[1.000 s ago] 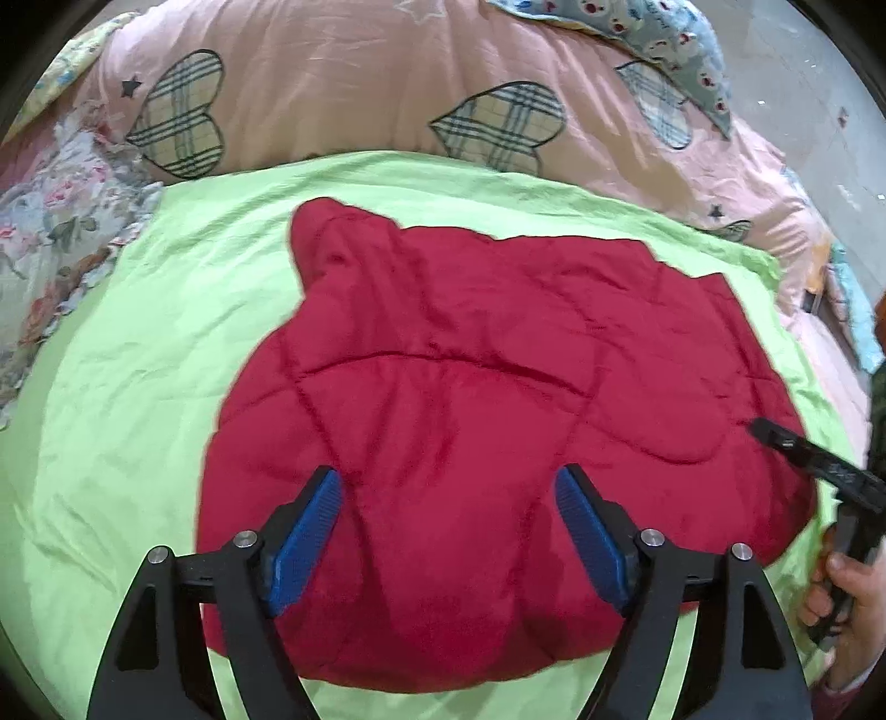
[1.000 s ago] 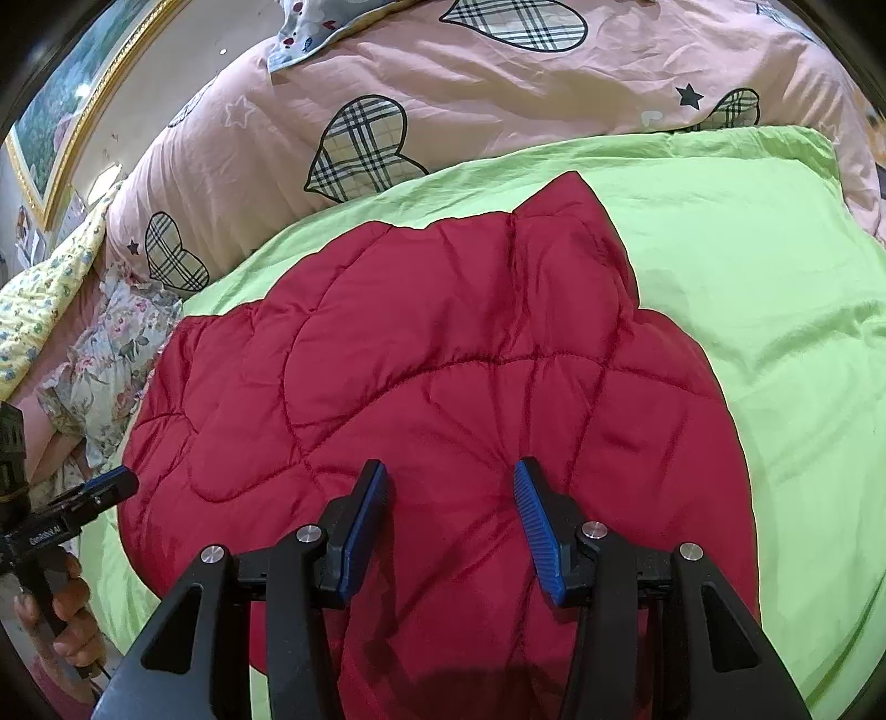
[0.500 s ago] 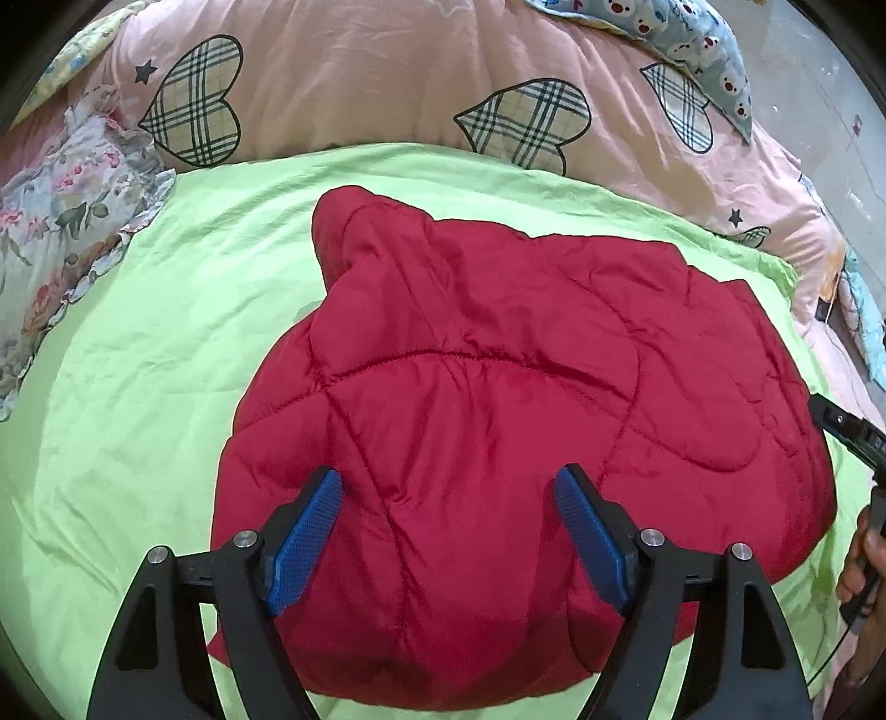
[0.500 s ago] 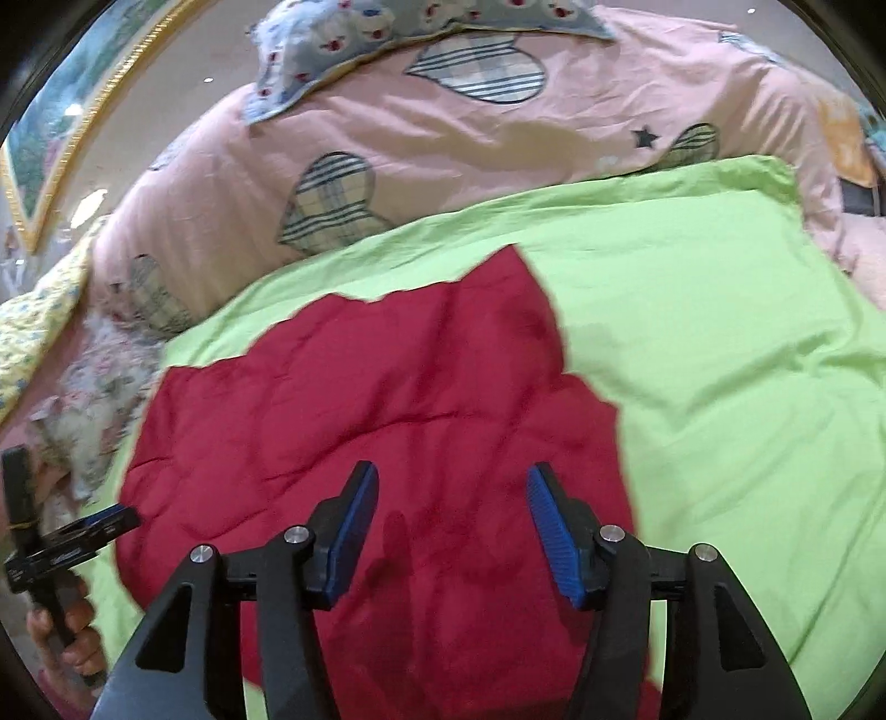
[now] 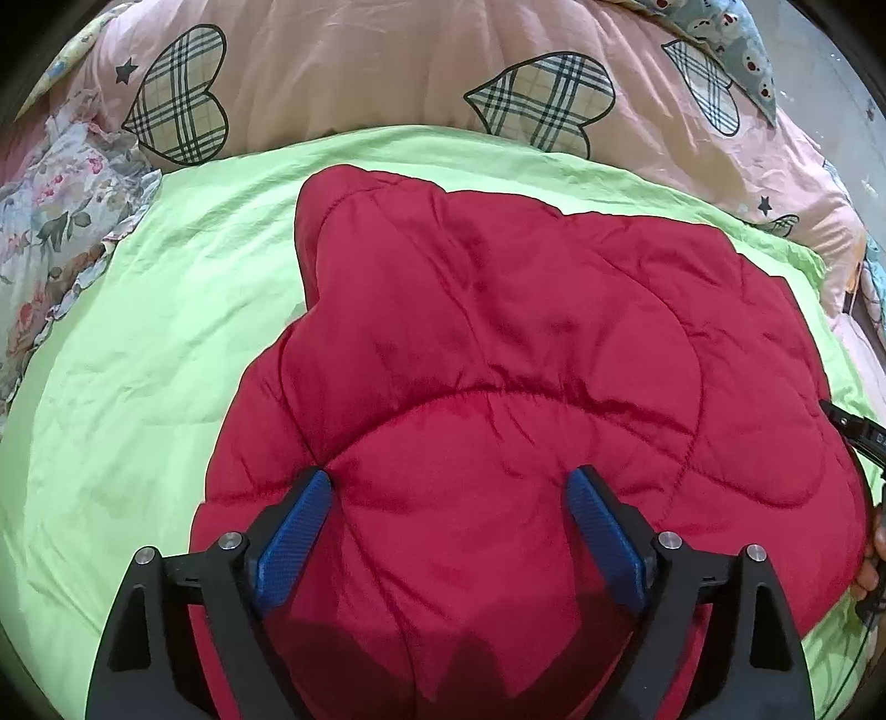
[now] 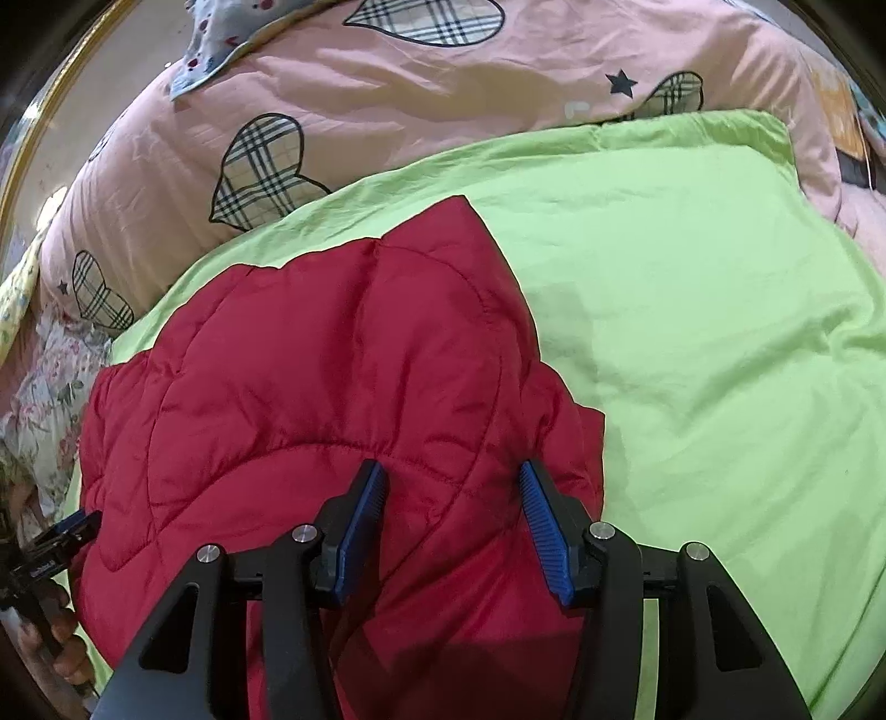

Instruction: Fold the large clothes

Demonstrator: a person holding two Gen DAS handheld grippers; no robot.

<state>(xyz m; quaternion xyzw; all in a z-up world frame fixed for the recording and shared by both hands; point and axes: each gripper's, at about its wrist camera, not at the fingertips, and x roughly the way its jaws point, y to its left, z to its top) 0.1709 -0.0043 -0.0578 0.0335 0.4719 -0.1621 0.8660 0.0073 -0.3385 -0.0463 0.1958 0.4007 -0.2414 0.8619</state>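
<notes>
A red quilted jacket lies spread on a lime-green sheet. My left gripper hangs low over the jacket's near part. Its jaws are wide and still opening, with padded fabric under the gap and nothing pinched. In the right wrist view the jacket fills the left half. My right gripper hovers over its near right edge with its jaws closing a little, and the pads do not press on fabric. Each gripper shows at the edge of the other's view: the right gripper and the left gripper.
A pink duvet with plaid hearts is bunched along the far side of the green sheet. A floral cloth lies at the left and a blue patterned pillow at the far right. A hand holds the left gripper's handle.
Both grippers have come lower and closer to the jacket. The right one has shifted toward the jacket's right edge. The left jaws stand a little wider.
</notes>
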